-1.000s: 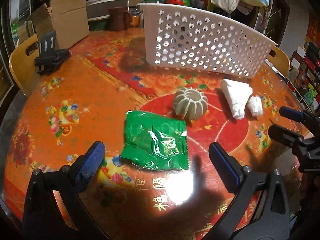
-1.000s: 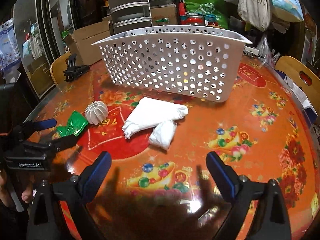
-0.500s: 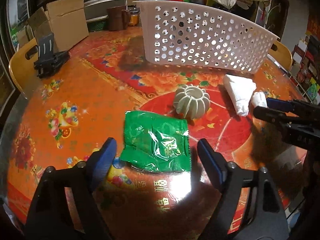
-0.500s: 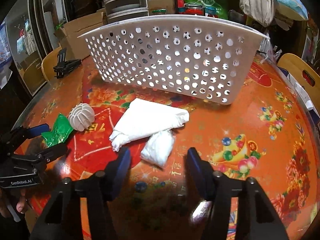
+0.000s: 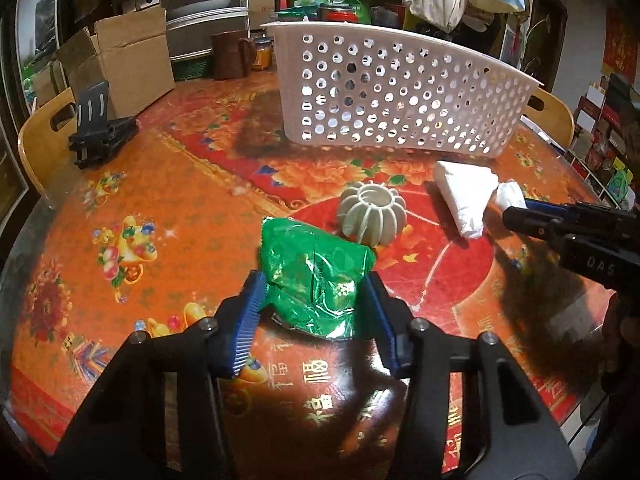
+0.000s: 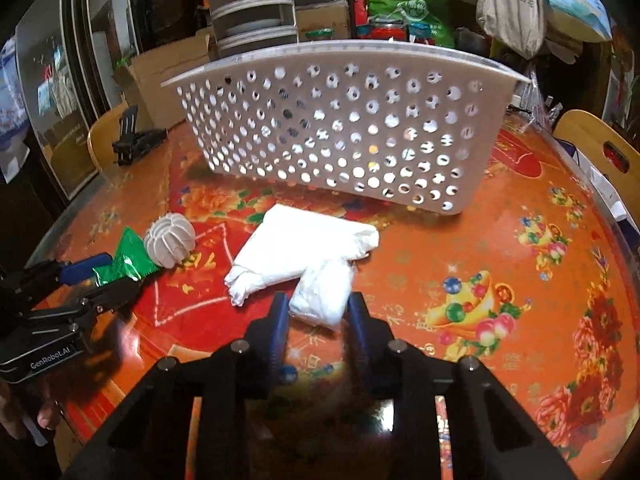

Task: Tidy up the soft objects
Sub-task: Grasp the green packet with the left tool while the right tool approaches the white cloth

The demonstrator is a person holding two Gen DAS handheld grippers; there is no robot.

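the left gripper [image 5: 314, 292] is closing on the crinkled green foil packet [image 5: 316, 276], the right gripper [image 6: 318, 306] on the small white soft bundle [image 6: 322, 294]; both lie on the orange table [image 6: 480, 240], so each hand can carry 1 to the white perforated plastic basket [image 6: 340, 132].

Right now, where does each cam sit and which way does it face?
Left wrist: on the left gripper, angled down over the table at the white basket; its jaws are closing around the green packet; right gripper at right edge.
Right wrist: on the right gripper, same tilt; jaws closing around the small white bundle; left gripper at left.
Shared: basket, packet, ribbed ball, bundles.
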